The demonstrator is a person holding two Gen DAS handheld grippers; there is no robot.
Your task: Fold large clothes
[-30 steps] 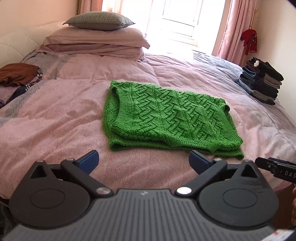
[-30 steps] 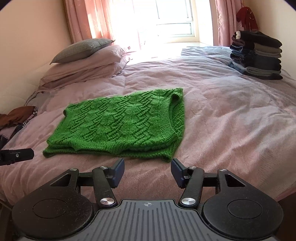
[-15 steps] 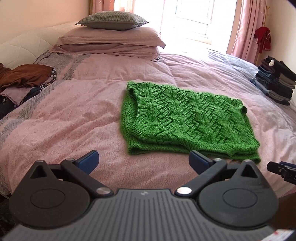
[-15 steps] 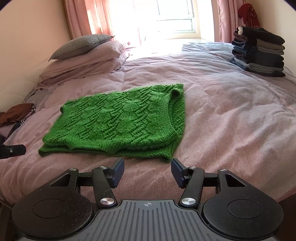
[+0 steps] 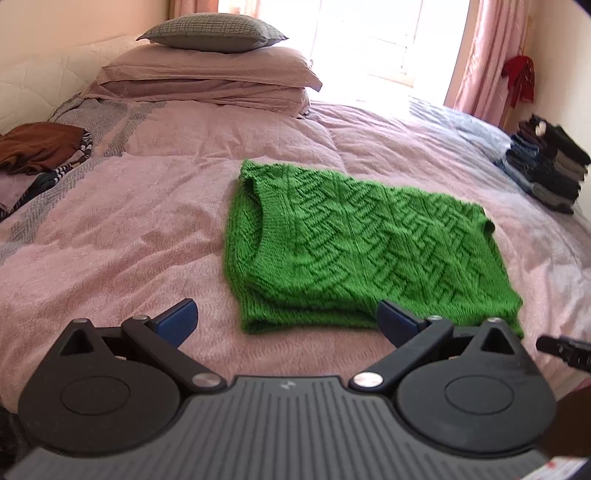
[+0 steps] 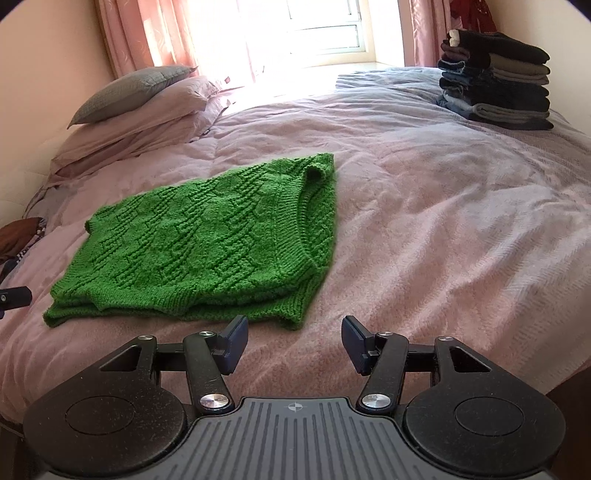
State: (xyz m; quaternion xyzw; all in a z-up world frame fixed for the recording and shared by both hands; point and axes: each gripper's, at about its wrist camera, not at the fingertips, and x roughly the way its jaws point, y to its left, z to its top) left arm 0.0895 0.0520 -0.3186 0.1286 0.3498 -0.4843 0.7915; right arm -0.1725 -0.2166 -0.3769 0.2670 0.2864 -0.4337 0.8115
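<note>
Left tongs gaping, green sweater unobstructed

Sunlit bedroom: pink-quilted bed, stacked pillows, pink curtains, bright window.

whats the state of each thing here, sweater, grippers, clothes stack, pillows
green sweater: folded, lying flat on the bed, not held
left gripper: open, empty, near the sweater's front edge
right gripper: open, empty, just short of the sweater
dark clothes stack: folded, piled neatly
pillows: stacked at the headboard
brown clothes: unfolded heap
</note>
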